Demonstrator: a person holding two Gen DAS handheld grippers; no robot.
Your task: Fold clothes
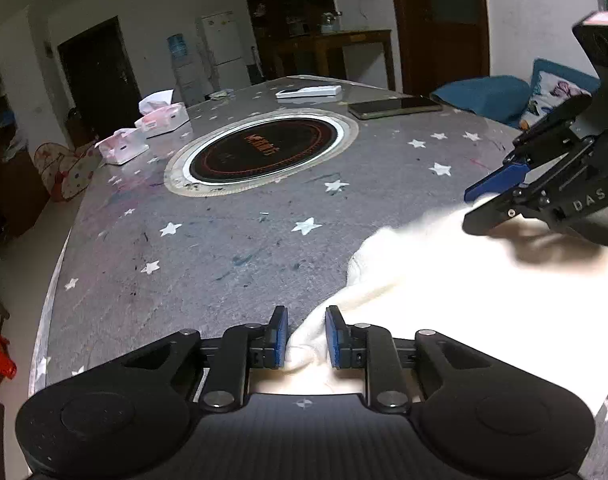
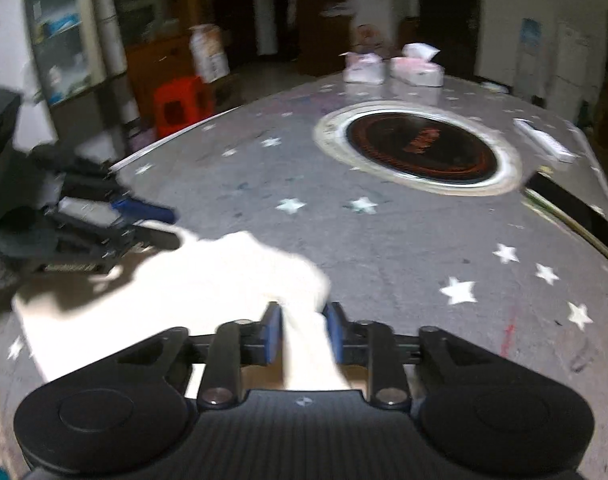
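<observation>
A white garment [image 1: 463,300] lies bunched on the near right of the grey star-patterned table [image 1: 224,240]. My left gripper [image 1: 305,316] stands at the garment's left edge, jaws slightly apart, with a fold of the cloth lying loosely between the blue pads. In the right wrist view the same garment [image 2: 224,272] spreads to the left, and my right gripper [image 2: 304,312] stands open a little with a strip of white cloth running between its pads. Each gripper shows in the other's view: the right gripper [image 1: 473,204] over the garment's far edge, the left gripper [image 2: 164,224] blurred at the left.
A round black cooktop [image 1: 264,150] is set into the table's middle. Two tissue packs [image 1: 162,118] sit at the far left, a white box [image 1: 307,92] and a phone [image 1: 395,106] at the far side. A red stool [image 2: 180,104] stands beyond the table edge.
</observation>
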